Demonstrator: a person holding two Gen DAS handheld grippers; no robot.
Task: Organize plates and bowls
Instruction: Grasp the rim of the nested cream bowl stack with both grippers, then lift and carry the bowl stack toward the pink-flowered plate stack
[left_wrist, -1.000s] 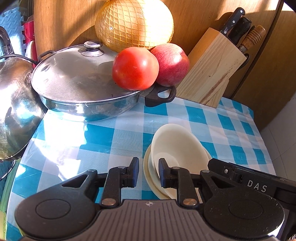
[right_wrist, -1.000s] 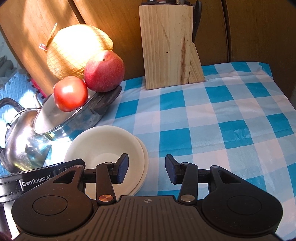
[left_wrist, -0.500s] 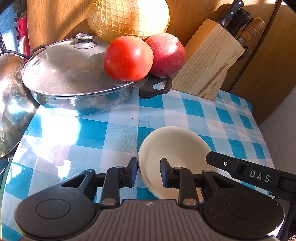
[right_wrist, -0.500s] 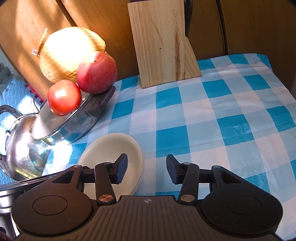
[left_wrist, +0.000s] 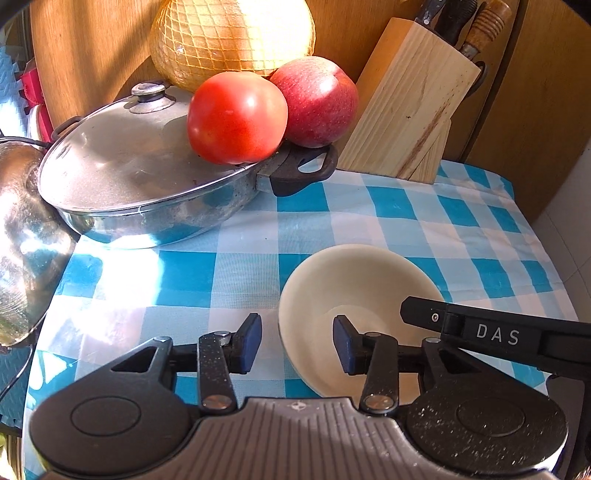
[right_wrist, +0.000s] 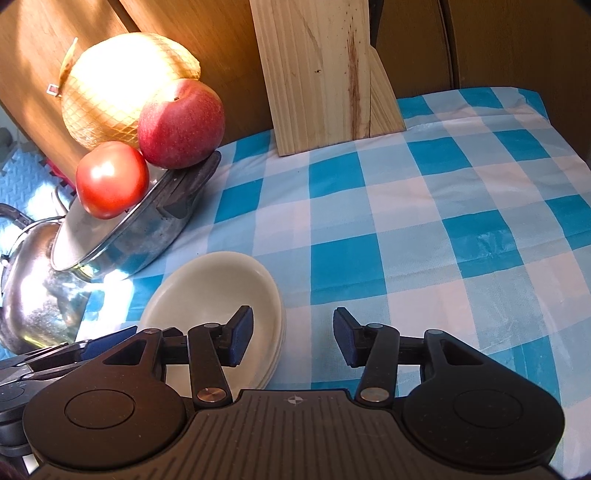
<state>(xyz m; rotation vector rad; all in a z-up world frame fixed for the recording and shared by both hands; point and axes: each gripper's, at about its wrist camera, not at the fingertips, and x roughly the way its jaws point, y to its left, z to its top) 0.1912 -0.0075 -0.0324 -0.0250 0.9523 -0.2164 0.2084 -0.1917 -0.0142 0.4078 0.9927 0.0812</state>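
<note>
A cream bowl (left_wrist: 354, 284) sits in a small stack of cream plates (right_wrist: 275, 350) on the blue checked cloth. My left gripper (left_wrist: 296, 344) is open, and the bowl's left rim stands between its fingers, apart from both pads. My right gripper (right_wrist: 291, 340) is also open and straddles the right rim of the bowl (right_wrist: 214, 291), left finger over the dish, right finger over bare cloth. The right gripper's black side bar (left_wrist: 495, 334) crosses the bowl's near right side in the left wrist view.
A lidded steel pan (left_wrist: 129, 177) sits at the back left, with a tomato (left_wrist: 236, 118) and an apple (left_wrist: 317, 103) on its rim. A netted pomelo (left_wrist: 232, 37) lies behind, a kettle (left_wrist: 22, 240) at far left. The knife block (left_wrist: 410, 110) stands at the wall.
The bowl, held tilted by my left gripper a second ago, now lies level on the plates. The left fingers have spread apart and let go of its rim. Both grippers moved closer in.
</note>
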